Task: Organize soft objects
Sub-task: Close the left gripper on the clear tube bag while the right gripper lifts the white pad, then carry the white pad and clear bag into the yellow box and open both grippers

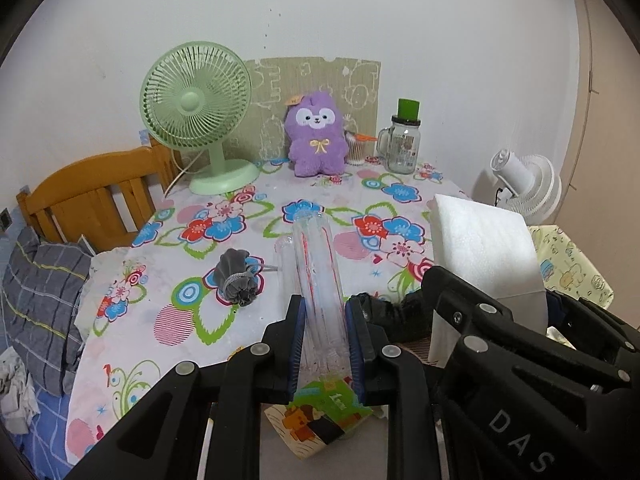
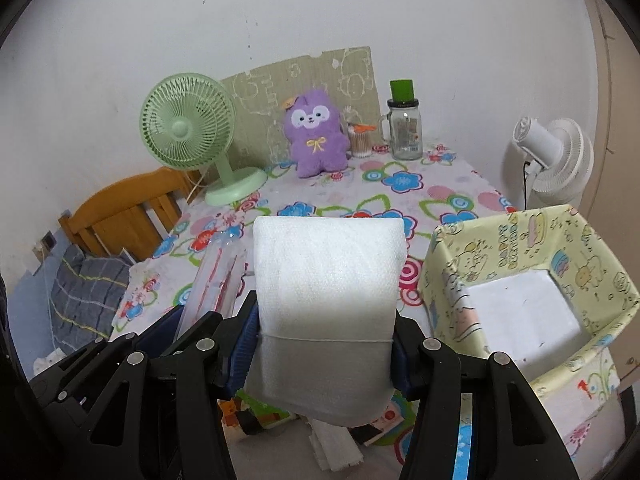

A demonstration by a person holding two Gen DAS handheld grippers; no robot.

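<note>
Both claws are carrying loads above the tabletop (image 1: 248,240) — the transfer step appears to be under way. The left claw (image 1: 326,344) is pinching a clear plastic sleeve (image 1: 318,276) with red lines inside, jaws drawn in tight on its flattened sides; the sleeve is jutting forward over the floral cloth. The right claw (image 2: 326,356) is gripping a folded white foam sheet (image 2: 328,276) at a middling spread, pads pressing in on both edges, the fold standing upright in front of the lens. The open yellow-patterned storage box (image 2: 452,248) is sitting just to the right of the foam, a white layer already lying on its bottom. My reading: the next move is calling for swinging the foam rightward over the box rim, lowering it and releasing; the sleeve then wants a destination, which I cannot name. A gray drawstring pouch (image 1: 236,280) is lying loose on the cloth, untouched. Hard to make out — the sleeve's contents; the printed cartons under the claws, half covered by the fingers; the lower foam edge, hanging out of focus. The box's near wall is being cut off by the right claw's frame.
</note>
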